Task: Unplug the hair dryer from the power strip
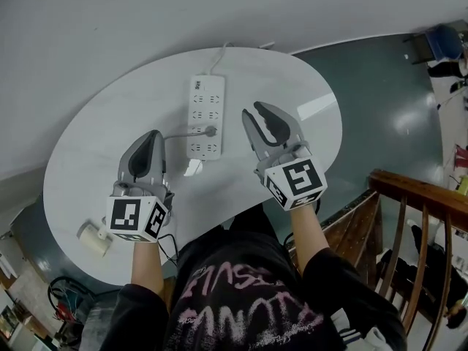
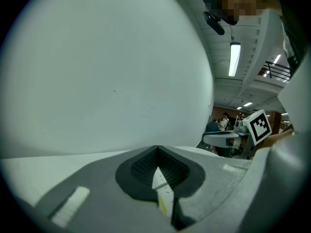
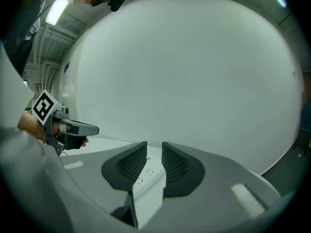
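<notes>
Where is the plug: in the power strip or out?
In: the plug sits on the power strip, its cable running left.

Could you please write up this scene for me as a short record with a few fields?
table: white, rounded
power strip: flat on the table, between the two grippers
plug: seated in the strip
cable: grey, runs left from the plug
left gripper: jaws together, holding nothing, left of the strip
right gripper: jaws apart, holding nothing, right of the strip
task state: plug not yet pulled
</notes>
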`<action>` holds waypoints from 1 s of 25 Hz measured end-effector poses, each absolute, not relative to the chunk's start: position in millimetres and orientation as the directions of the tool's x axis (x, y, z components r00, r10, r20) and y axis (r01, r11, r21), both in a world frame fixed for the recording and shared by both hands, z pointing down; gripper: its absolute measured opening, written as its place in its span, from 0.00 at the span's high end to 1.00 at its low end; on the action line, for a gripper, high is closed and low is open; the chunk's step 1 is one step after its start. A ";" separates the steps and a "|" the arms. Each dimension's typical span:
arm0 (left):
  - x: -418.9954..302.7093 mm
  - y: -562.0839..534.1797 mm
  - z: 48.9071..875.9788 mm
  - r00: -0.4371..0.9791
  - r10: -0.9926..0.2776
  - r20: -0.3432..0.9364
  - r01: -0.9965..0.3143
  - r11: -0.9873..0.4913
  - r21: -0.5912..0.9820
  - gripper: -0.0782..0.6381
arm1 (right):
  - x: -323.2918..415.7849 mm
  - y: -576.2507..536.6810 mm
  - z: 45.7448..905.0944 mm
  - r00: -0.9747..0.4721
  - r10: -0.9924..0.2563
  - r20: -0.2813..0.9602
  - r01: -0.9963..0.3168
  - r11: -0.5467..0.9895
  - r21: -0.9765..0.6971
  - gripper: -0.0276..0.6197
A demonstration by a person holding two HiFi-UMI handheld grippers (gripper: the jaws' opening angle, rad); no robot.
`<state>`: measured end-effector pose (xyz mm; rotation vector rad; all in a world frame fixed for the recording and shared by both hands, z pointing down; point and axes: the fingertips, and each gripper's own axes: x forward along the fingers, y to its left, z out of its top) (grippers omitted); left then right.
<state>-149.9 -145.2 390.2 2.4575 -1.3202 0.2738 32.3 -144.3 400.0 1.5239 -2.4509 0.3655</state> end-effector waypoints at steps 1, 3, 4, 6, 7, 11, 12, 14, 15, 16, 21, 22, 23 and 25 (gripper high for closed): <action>-149.0 -145.4 391.4 0.550 -0.769 0.326 -0.835 -0.511 0.202 0.89 | 32.9 -145.1 401.2 -0.433 -0.840 0.325 -0.899 0.429 -0.090 0.80; -147.2 -144.8 393.2 0.550 -0.766 0.332 -0.835 -0.512 0.201 0.89 | 33.8 -145.5 404.1 -0.437 -0.837 0.330 -0.897 0.432 -0.093 0.80; -146.2 -144.4 393.4 0.551 -0.764 0.335 -0.834 -0.514 0.200 0.89 | 34.2 -145.3 406.4 -0.438 -0.834 0.334 -0.897 0.433 -0.094 0.80; -142.6 -143.7 391.9 0.557 -0.757 0.342 -0.830 -0.521 0.198 0.89 | 35.2 -144.6 411.9 -0.439 -0.830 0.344 -0.896 0.432 -0.099 0.80; -140.1 -142.5 391.1 0.562 -0.752 0.345 -0.827 -0.528 0.196 0.89 | 35.8 -144.0 414.3 -0.440 -0.829 0.347 -0.896 0.433 -0.101 0.80; -129.6 -127.9 393.2 0.587 -0.723 0.363 -0.806 -0.564 0.180 0.89 | 36.5 -139.4 418.6 -0.450 -0.822 0.350 -0.890 0.443 -0.105 0.79; -127.1 -123.3 394.6 0.593 -0.715 0.371 -0.801 -0.572 0.177 0.89 | 36.6 -138.3 419.2 -0.450 -0.820 0.353 -0.890 0.443 -0.107 0.79; -120.9 -114.3 398.8 0.605 -0.695 0.389 -0.789 -0.590 0.172 0.89 | 37.2 -137.4 419.1 -0.451 -0.819 0.354 -0.890 0.442 -0.110 0.79; -117.1 -109.7 402.4 0.613 -0.682 0.399 -0.780 -0.601 0.172 0.89 | 37.7 -137.7 418.8 -0.451 -0.820 0.353 -0.890 0.441 -0.111 0.79; -113.1 -105.0 408.0 0.624 -0.665 0.411 -0.769 -0.615 0.173 0.89 | 38.3 -138.3 418.5 -0.450 -0.821 0.352 -0.891 0.440 -0.112 0.79; -87.0 -86.6 443.8 0.668 -0.533 0.519 -0.700 -0.687 0.196 0.80 | 39.5 -139.5 416.3 -0.450 -0.824 0.344 -0.891 0.440 -0.112 0.79; -82.3 -85.7 447.5 0.670 -0.518 0.532 -0.691 -0.698 0.191 0.78 | 40.0 -138.6 416.0 -0.449 -0.824 0.345 -0.892 0.438 -0.114 0.79; -77.7 -85.6 451.1 0.673 -0.503 0.542 -0.681 -0.707 0.190 0.77 | 40.5 -138.0 416.0 -0.449 -0.824 0.345 -0.892 0.438 -0.115 0.79; -69.7 -87.8 459.5 0.673 -0.479 0.563 -0.666 -0.724 0.181 0.74 | 42.2 -137.2 417.3 -0.448 -0.823 0.350 -0.892 0.436 -0.117 0.79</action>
